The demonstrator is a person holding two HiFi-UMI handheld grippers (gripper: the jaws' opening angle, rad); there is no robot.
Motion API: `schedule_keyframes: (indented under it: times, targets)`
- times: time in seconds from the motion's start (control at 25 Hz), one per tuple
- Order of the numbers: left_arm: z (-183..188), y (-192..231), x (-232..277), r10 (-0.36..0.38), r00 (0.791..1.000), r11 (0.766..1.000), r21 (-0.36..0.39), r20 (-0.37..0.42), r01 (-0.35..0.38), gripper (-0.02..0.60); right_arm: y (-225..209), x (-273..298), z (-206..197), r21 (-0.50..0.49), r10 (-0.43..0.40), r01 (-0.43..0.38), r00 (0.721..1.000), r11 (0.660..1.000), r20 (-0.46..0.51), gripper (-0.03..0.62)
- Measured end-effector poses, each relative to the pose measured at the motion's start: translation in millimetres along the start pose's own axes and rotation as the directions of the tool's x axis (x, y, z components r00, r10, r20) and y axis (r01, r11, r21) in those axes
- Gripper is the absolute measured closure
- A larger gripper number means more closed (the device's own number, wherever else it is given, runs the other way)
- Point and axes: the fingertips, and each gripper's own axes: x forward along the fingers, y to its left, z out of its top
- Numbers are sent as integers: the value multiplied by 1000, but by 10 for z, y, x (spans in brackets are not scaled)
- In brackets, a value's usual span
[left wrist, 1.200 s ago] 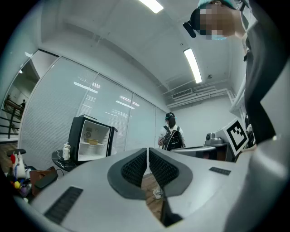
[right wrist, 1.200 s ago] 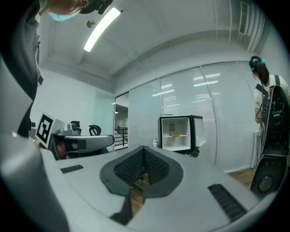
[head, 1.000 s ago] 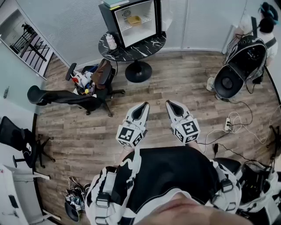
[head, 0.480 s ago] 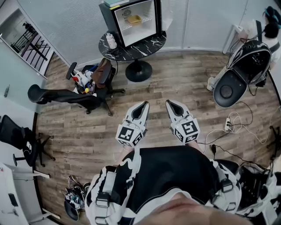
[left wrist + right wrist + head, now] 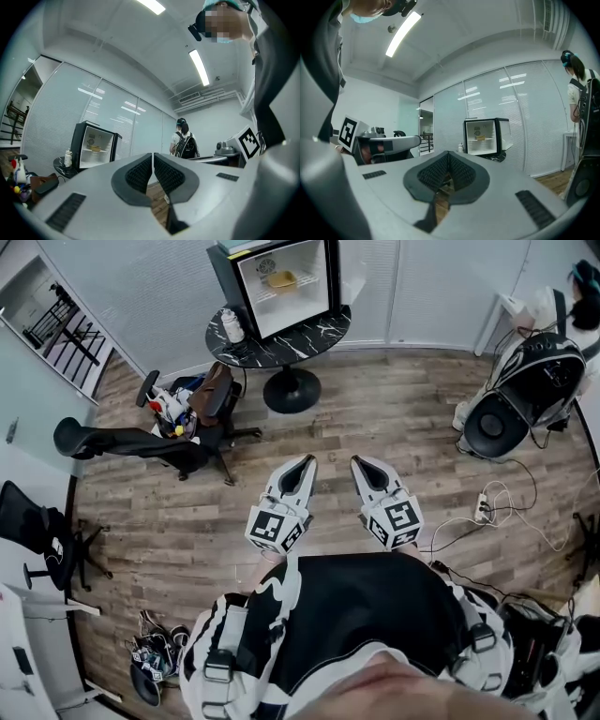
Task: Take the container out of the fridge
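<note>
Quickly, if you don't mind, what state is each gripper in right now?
Left gripper: closed, holding nothing.
Right gripper: closed, holding nothing.

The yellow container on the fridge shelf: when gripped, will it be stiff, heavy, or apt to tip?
The yellow container looks low and wide, so it probably won't tip. It holds its shape on the shelf of the open fridge, so it is likely rigid. Weight and contents are too small to judge here.
</note>
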Motion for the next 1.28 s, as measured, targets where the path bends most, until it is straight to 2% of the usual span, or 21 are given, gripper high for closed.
schedule_keyframes:
  times: [0.28,0.6,1.28]
  targets:
    - [-93,-111,45,32,999,999,-9,-4,-33,561,-84,-82,-77,-10,22,-22,1000,1000,-10,583]
    - [-182,-38,76,33,999,999,-20,-15,-33,560,-111,3,-151,1,27,-27,999,1000,-18,583]
    - [-251,701,655,-6,1000,1000,-28,-11,5,560,-516,802,-113,-3,-12,12,1000,1000,-25,583]
